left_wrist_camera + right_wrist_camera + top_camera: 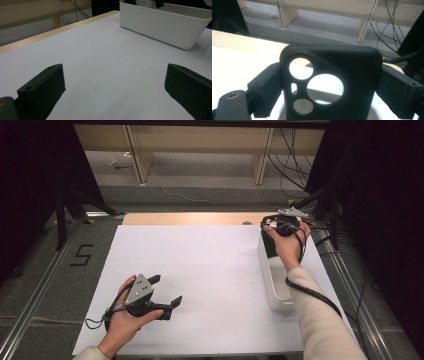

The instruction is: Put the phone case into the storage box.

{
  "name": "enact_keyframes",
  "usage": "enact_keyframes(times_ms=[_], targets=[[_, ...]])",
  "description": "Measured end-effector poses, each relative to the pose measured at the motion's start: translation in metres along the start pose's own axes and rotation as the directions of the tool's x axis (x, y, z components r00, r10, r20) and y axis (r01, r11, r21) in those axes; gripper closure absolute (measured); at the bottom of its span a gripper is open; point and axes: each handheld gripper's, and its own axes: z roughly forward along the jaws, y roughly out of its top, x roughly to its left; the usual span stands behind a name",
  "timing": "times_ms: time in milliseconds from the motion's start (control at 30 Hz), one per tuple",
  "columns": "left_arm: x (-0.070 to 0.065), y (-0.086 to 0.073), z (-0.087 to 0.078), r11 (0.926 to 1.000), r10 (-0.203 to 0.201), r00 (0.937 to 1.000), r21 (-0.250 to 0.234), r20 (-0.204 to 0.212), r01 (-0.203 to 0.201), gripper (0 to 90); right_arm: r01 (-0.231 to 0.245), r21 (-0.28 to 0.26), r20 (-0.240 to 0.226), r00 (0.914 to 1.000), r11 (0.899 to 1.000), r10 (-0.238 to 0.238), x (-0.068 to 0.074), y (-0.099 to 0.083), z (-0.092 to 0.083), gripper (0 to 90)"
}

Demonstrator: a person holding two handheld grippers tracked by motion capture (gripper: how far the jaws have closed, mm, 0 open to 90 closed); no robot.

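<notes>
Black phone case [329, 85] sat clamped between my right gripper's [281, 226] 2 jaws at the frame's right, over the white bin [276, 279]. My left gripper [167, 292] idled, spread wide (lower left). A tilted release could catch the rim.

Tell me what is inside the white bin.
A black phone case stands in the white bin's far end, clamped between the right hand-held gripper's jaws. The case's lower part and the bin floor beneath it are hidden.
</notes>
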Motion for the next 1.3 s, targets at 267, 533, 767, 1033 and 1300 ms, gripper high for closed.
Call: enact_keyframes(times_ms=[267, 533, 767, 1033, 1300], targets=[[0.0001, 0.0, 0.0, 1.0, 0.0, 1.0, 0.0, 0.0, 0.0, 2.5, -0.005, -0.008, 0.001, 1.0, 1.0, 0.005, -0.0002, -0.001, 0.0026, 13.5], [0.0002, 0.0, 0.0, 1.0, 0.001, 1.0, 0.002, 0.001, -0.001, 2.6, -0.013, -0.013, -0.009, 0.9999, 1.0, 0.013, -0.002, -0.0012, 0.0037, 13.5], [0.0006, 0.0, -0.0001, 1.0, -0.001, 1.0, -0.001, -0.001, 0.001, 2.7, -0.015, -0.007, -0.01, 0.9998, 1.0, 0.015, -0.002, -0.0009, 0.0048, 13.3], [0.0011, 0.0001, -0.0002, 1.0, -0.002, 1.0, -0.003, 0.0, 0.002, 2.6, -0.022, -0.01, -0.006, 0.9997, 1.0, 0.022, -0.0016, -0.0013, 0.008, 12.6], [0.0011, -0.0001, 0.0001, 1.0, -0.005, 1.0, -0.004, 0.0, 0.005, 2.6, -0.018, -0.006, -0.006, 0.9998, 1.0, 0.018, -0.0025, -0.0021, 0.0084, 11.1]])
